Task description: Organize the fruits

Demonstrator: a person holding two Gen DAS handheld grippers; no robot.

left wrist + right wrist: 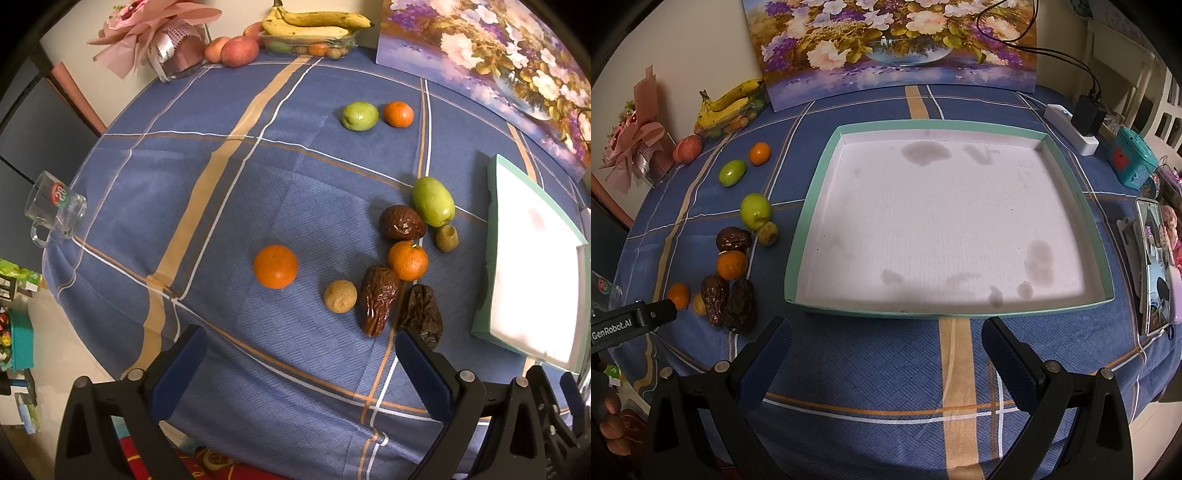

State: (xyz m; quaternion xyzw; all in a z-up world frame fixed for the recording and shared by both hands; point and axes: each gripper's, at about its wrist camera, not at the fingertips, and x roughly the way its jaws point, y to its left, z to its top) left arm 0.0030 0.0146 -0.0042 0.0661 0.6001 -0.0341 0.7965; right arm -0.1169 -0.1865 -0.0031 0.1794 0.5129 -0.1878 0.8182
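Observation:
Loose fruit lies on the blue checked tablecloth. In the left wrist view I see an orange (275,266), a walnut (340,296), two dark dates (379,300) (423,314), a small orange (407,260), another date (402,222), a green fruit (433,201), and farther off a green fruit (359,116) with an orange (398,114). My left gripper (301,341) is open and empty, just short of the dates. The teal-rimmed white tray (812,206) is empty. My right gripper (886,332) is open and empty before the tray's near edge.
Bananas (317,22) on a clear box, apples (239,51) and a pink bouquet (155,33) stand at the back. A glass mug (55,206) sits at the left table edge. A flower painting (894,44) leans behind the tray. A phone (1154,266) and power strip (1071,129) lie right.

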